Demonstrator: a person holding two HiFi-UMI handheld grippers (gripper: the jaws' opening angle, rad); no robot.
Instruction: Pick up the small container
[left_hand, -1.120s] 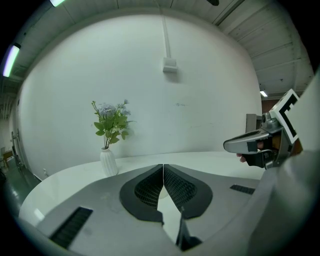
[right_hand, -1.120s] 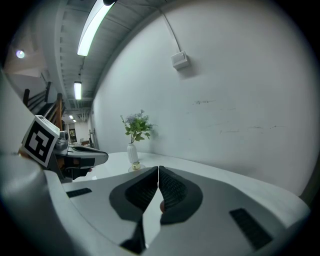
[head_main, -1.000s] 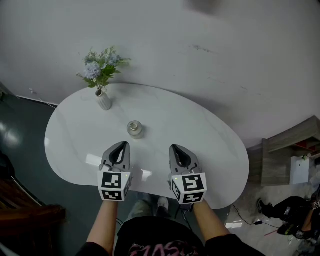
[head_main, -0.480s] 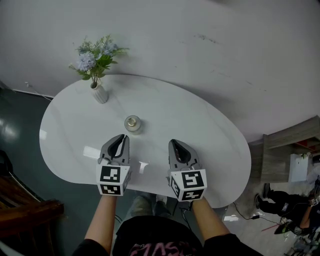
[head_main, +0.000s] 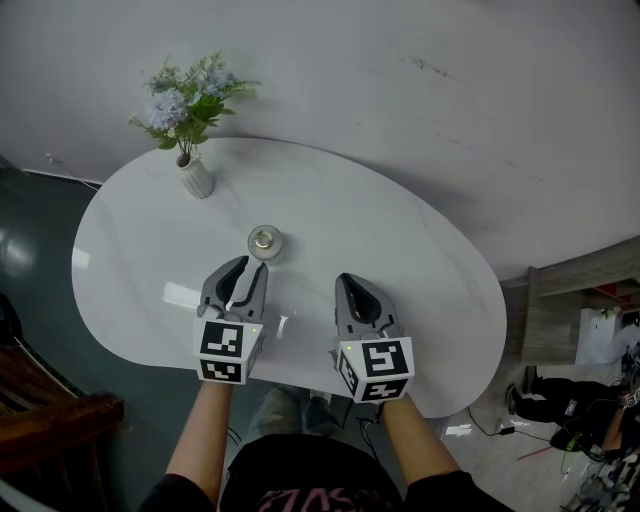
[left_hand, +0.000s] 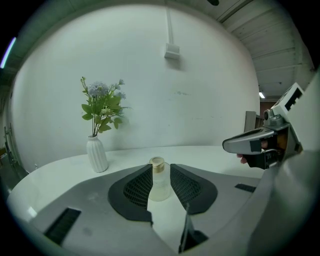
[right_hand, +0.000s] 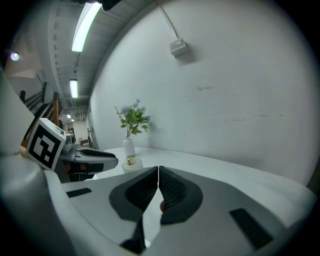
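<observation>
The left tongs stand released. Their jaws have just been opening and no pad presses on anything. The small container stands upright on the desk just ahead of their tips, in line with the gap and apart from both pads. It is a pale, frosted little jar with a gold-coloured cap. The right tongs are clenched, jaw against jaw, and hold nothing. They sit beside the left pair, over the near part of the white desk, and from them the container lies ahead and to the left. Farther ahead of the left tongs and off to their left, near the desk's far edge, a ribbed white vase holds green sprigs with pale blue flowers. Past it rises a plain white wall.
</observation>
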